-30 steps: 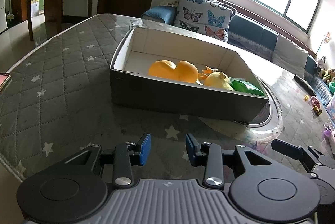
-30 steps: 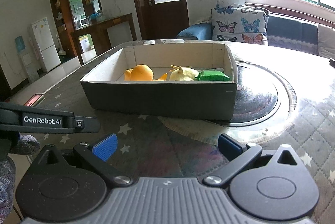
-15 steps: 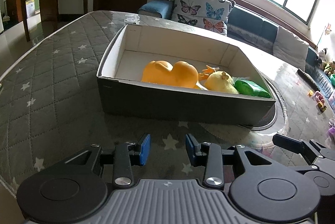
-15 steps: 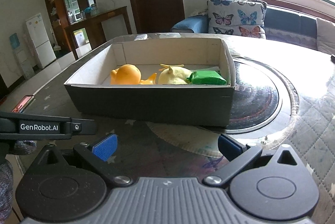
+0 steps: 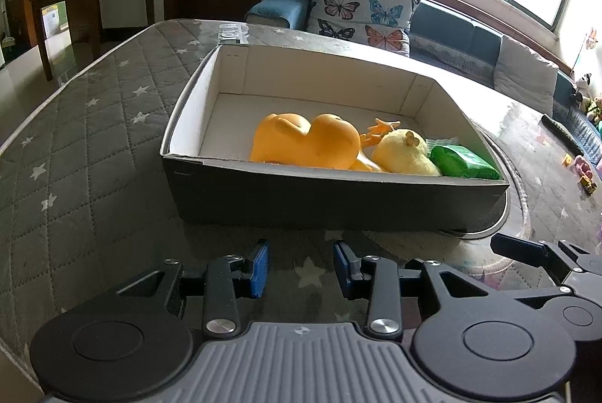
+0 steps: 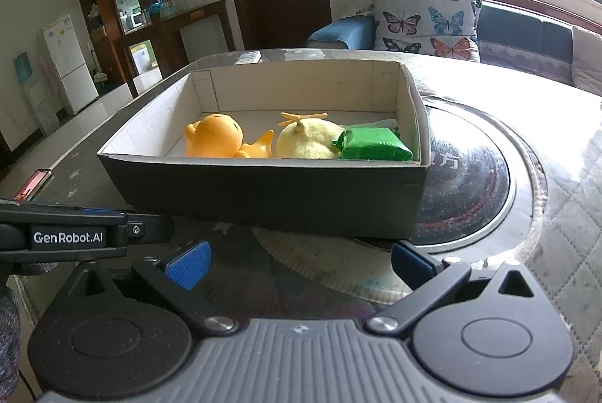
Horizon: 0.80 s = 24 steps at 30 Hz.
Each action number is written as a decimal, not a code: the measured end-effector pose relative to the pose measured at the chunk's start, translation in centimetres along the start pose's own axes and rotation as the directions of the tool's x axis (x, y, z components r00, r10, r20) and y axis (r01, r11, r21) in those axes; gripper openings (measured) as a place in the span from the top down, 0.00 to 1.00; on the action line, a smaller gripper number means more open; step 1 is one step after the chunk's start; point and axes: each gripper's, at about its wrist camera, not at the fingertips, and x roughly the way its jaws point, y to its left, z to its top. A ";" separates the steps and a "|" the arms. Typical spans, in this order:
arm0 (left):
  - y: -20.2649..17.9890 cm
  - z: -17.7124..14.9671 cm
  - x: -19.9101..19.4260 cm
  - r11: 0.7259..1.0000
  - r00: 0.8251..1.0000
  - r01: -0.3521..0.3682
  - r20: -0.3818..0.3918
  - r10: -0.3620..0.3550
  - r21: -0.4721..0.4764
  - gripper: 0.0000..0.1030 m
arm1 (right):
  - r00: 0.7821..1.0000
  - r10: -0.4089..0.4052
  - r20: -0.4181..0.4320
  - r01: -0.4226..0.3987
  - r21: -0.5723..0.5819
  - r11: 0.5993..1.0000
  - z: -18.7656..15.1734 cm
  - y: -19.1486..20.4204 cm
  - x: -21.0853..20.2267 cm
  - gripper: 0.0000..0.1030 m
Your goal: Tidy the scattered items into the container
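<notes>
Left hand-held gripper (image 5: 301,267) at bottom centre, angled down at the quilted bench (image 5: 94,154), blue pads narrowly apart, empty. Right hand-held gripper (image 6: 299,262) likewise tilted down, jaws wide, empty. Mid-frame, dark cardboard box (image 5: 338,196) holding orange rubber duck (image 5: 304,141), yellow plush chick (image 5: 404,152), green packet (image 5: 464,162).

One box (image 5: 331,199) held three things: one orange toy (image 5: 304,143), one yellow plush (image 5: 404,152), one green packet (image 5: 464,162).
</notes>
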 end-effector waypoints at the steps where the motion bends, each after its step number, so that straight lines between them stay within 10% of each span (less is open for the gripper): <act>1: 0.0 0.1 0.1 1.000 1.000 -0.001 -0.001 0.001 0.002 0.62 | 1.000 0.000 -0.002 0.000 -0.002 1.000 0.1 0.0 0.1 0.00; 24: -0.3 1.2 2.1 0.999 0.999 -0.014 -0.036 0.015 0.042 0.62 | 0.998 0.005 -0.067 -0.004 0.010 1.000 0.7 -0.8 2.6 0.00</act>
